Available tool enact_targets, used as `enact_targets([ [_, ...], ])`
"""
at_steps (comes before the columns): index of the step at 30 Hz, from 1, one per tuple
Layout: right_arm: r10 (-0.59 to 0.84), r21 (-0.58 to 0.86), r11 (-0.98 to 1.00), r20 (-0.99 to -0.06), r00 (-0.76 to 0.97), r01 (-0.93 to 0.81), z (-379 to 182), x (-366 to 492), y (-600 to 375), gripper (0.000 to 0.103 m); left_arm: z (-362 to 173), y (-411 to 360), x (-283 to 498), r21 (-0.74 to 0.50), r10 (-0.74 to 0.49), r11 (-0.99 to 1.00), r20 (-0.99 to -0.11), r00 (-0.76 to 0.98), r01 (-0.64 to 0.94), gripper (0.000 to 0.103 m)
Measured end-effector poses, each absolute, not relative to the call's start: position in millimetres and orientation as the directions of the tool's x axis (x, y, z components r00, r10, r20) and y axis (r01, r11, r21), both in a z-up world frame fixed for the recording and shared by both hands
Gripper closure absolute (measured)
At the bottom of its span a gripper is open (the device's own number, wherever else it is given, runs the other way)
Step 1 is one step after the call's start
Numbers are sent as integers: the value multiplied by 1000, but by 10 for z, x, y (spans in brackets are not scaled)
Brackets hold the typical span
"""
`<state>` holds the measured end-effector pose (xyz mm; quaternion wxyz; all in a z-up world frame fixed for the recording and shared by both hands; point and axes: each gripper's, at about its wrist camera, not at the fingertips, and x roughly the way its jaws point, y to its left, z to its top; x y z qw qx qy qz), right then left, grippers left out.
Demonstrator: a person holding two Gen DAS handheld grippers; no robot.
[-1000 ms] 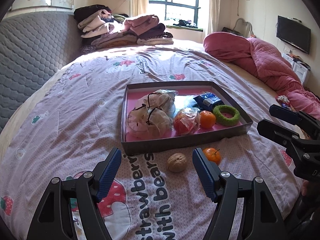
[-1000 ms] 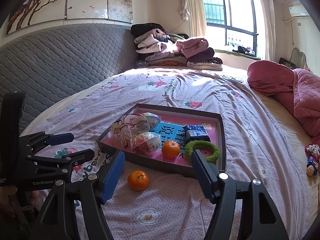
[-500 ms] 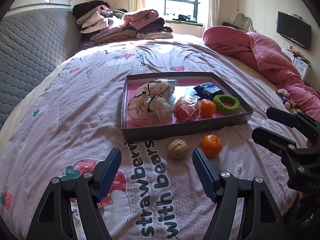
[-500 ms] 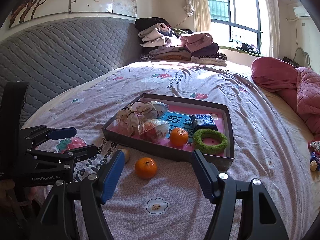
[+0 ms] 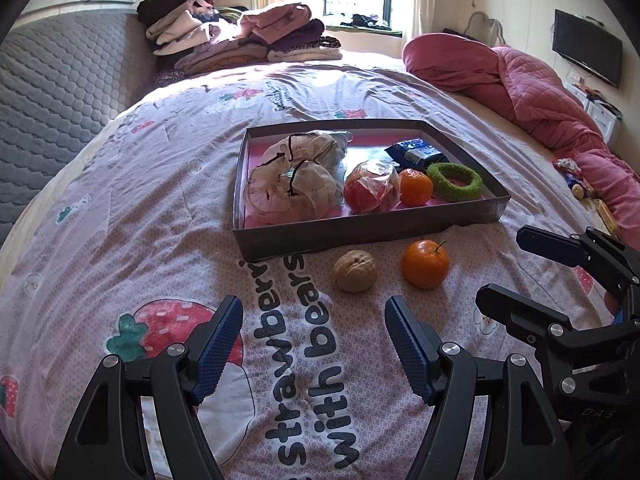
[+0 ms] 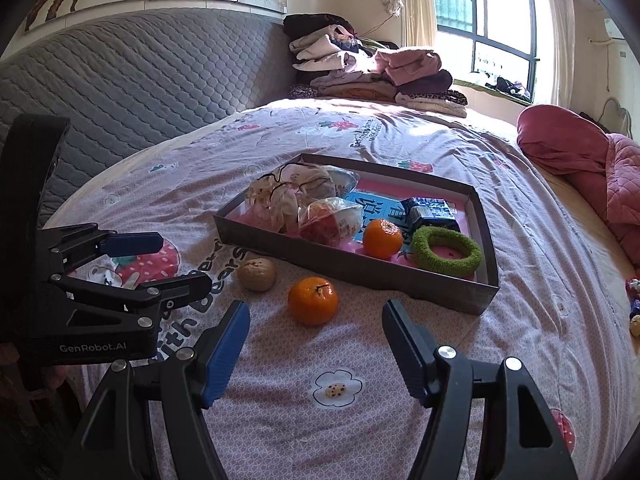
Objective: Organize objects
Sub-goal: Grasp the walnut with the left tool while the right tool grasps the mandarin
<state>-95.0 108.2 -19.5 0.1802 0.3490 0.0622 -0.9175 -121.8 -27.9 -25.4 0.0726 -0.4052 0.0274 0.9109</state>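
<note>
The left gripper hovers with jaws apart over the bedspread; a walnut and an orange lie just outside the tray's near edge; the right gripper stands spread at the right.

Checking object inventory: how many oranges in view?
2. One orange sits inside the tray, beside the green ring; another lies on the bedspread before it. The bagged fruit could hide more.

Walnut lies left of tangerine, before the tray.
</note>
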Motion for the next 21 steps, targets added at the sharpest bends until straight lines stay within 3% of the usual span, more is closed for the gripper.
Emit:
enact_targets([
  [21,-247,-4,-935,-707,-662,353,-546,-1164,1044,35,-546,-287,-1520,-59,137,-988,-770,-623,-145,28],
])
